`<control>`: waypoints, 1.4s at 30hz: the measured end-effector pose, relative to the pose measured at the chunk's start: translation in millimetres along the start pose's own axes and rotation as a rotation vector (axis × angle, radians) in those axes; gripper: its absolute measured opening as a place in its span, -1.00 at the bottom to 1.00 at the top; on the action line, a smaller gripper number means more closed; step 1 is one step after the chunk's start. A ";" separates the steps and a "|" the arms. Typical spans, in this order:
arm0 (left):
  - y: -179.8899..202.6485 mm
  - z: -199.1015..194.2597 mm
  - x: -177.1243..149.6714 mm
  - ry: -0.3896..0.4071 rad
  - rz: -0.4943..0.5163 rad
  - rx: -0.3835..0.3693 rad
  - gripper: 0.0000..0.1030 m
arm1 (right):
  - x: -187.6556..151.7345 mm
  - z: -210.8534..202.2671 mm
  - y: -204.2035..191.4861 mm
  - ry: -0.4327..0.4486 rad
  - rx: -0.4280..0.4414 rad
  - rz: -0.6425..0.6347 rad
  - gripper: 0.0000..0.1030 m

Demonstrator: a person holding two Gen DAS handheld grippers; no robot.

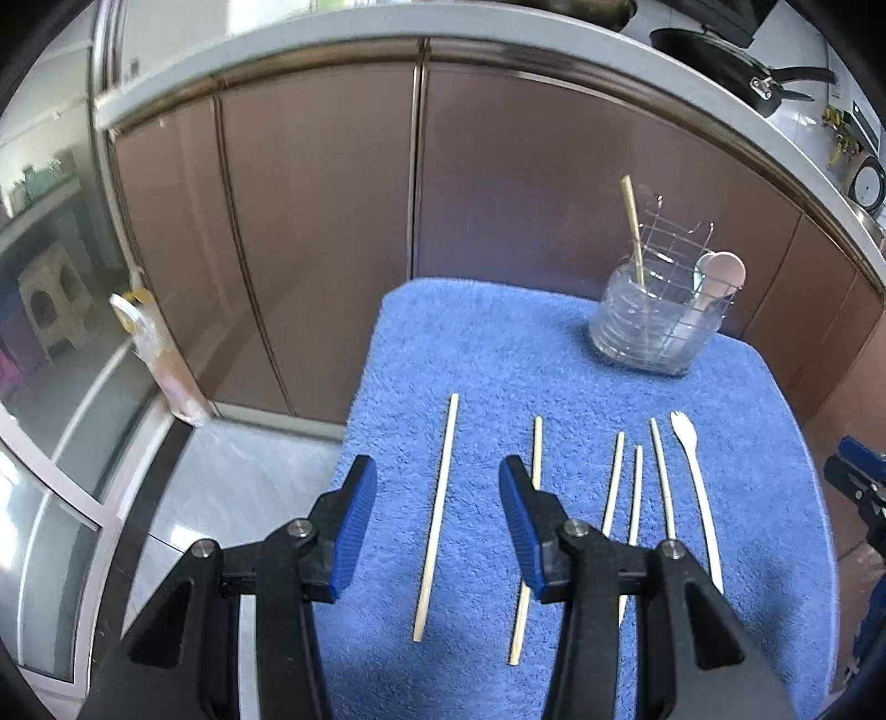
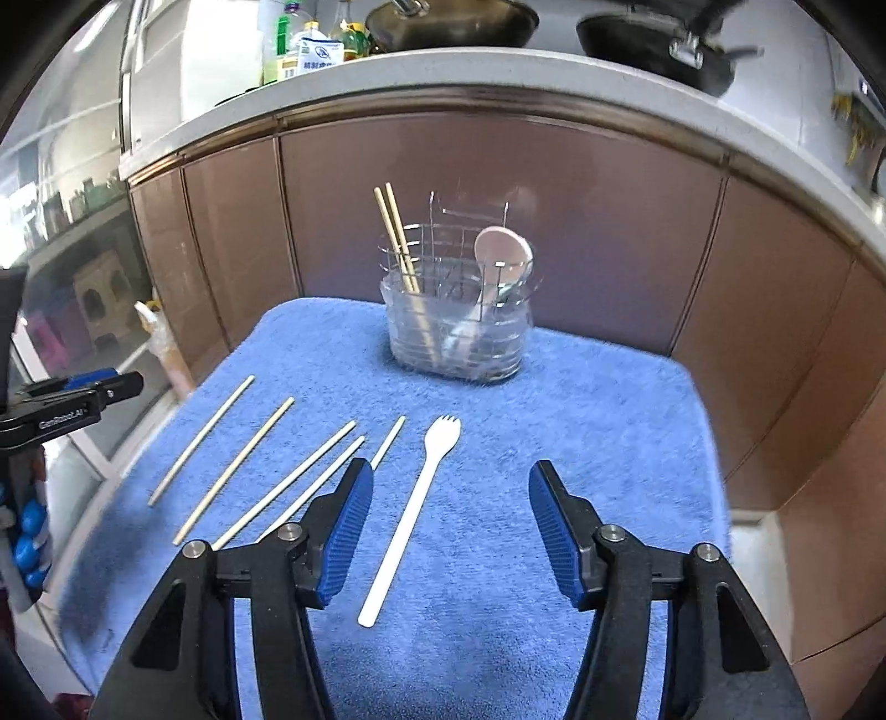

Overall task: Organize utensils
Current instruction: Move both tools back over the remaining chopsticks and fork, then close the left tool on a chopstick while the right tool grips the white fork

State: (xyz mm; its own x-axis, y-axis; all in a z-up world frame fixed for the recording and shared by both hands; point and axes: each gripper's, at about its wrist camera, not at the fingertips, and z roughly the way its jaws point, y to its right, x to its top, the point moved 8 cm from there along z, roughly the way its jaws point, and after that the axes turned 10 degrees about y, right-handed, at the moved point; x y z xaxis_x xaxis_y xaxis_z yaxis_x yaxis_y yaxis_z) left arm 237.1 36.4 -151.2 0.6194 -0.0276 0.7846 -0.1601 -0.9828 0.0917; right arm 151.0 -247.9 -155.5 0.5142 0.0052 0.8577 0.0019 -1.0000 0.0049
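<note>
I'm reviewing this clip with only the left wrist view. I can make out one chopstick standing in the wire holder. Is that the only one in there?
Observer: No. The right wrist view shows two chopsticks standing side by side in the holder, left of the spoon.
Operator: And the right gripper? I only get a sliver of it at my frame's edge.
Observer: The right gripper has its jaws wide open and empty. The white fork lies on the blue towel and shows between them.
Operator: Is there anything on the counter besides the pans?
Observer: Yes, several bottles stand near its left end.
</note>
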 end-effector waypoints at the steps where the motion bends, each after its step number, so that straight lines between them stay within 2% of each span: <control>1: -0.6 4.8 -0.2 -0.020 -0.004 -0.016 -0.14 | -0.1 3.2 3.0 -0.013 0.019 0.017 0.04; 5: 1.9 29.7 -3.1 -0.118 -0.014 -0.077 -0.16 | 0.2 20.5 10.3 -0.074 0.092 0.068 -0.14; 8: 22.0 46.8 -7.4 -0.191 0.004 -0.157 -0.16 | -2.8 39.4 10.2 -0.135 0.145 0.081 -0.22; 12: 51.2 71.2 -13.7 -0.262 0.072 -0.191 -0.16 | -7.9 67.4 12.9 -0.209 0.191 0.111 -0.36; 15: 63.6 88.8 -17.3 -0.308 0.105 -0.191 -0.17 | -11.3 89.0 15.2 -0.261 0.222 0.138 -0.40; 18: 70.5 110.0 -18.4 -0.359 0.119 -0.182 -0.26 | -14.9 113.4 14.4 -0.313 0.233 0.144 -0.42; 24: 76.9 136.4 -22.8 -0.439 0.156 -0.176 -0.28 | -22.3 160.6 2.7 -0.407 0.257 0.149 -0.42; 26: 79.7 142.1 -25.5 -0.460 0.171 -0.170 -0.29 | -26.9 171.5 -0.5 -0.436 0.250 0.139 -0.42; 29: 82.7 151.1 -29.2 -0.493 0.189 -0.170 -0.40 | -33.2 183.2 -5.0 -0.476 0.231 0.117 -0.42; 35: 86.7 157.7 -28.1 -0.506 0.214 -0.163 -0.49 | -35.5 195.5 -18.6 -0.510 0.193 0.038 -0.41; 39: 85.3 160.1 -25.8 -0.503 0.227 -0.141 -0.73 | -36.3 200.8 -28.8 -0.513 0.172 -0.010 -0.41; 42: 83.2 159.9 -25.5 -0.502 0.231 -0.134 -0.87 | -36.5 203.7 -29.8 -0.500 0.158 -0.013 -0.53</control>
State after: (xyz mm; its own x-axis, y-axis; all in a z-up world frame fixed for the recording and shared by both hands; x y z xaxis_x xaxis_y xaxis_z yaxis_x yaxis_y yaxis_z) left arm 330.9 -73.9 -261.6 0.8405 -0.3551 0.4091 -0.4112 -0.9099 0.0549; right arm 306.9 -218.5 -291.6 0.8600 0.0549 0.5072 0.1202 -0.9880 -0.0968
